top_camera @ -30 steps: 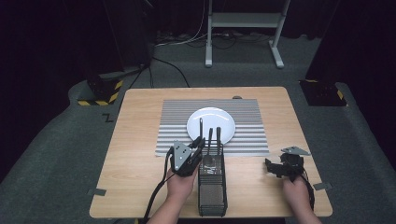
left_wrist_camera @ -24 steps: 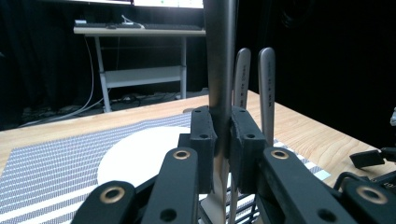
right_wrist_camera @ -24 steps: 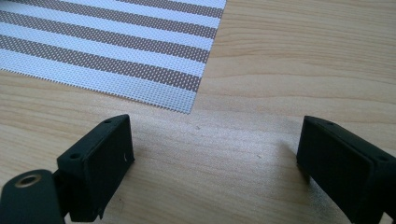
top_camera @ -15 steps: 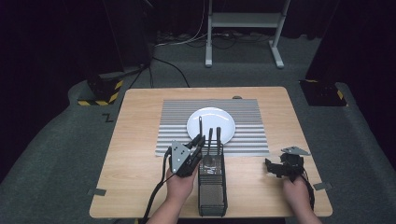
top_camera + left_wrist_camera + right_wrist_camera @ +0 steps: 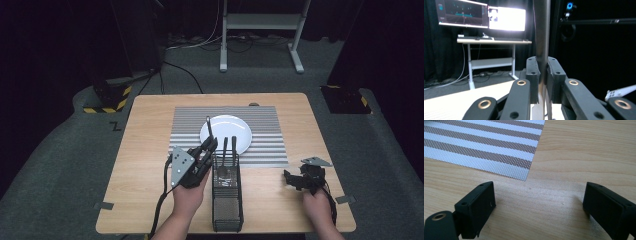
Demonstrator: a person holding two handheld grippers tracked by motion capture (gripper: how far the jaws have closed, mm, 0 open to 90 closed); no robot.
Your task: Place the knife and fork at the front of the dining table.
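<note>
Left gripper (image 5: 541,100): jaws pinch a utensil handle (image 5: 541,32) upright between them, likely for a straight lift clear of the mesh caddy (image 5: 227,200). 2 utensils (image 5: 229,147) stand just beside the jaws. Beyond: white plate (image 5: 235,131) on striped mat (image 5: 265,145), apparently the destination. Right gripper (image 5: 539,202): jaws spread over bare table (image 5: 579,152), idle; the left gripper view alone confirms the pinch.

Bare wooden table (image 5: 150,150) left of the striped mat (image 5: 270,150) and in front of it at the right, around the wide-set right gripper (image 5: 295,181): open room to pass. Middle front blocked by the tall wire basket (image 5: 227,200) with two upright handles (image 5: 229,150), just beside the left gripper (image 5: 207,150) clamped on a metal utensil (image 5: 541,37). White plate (image 5: 240,131) close behind the basket, narrowing the gap there.
</note>
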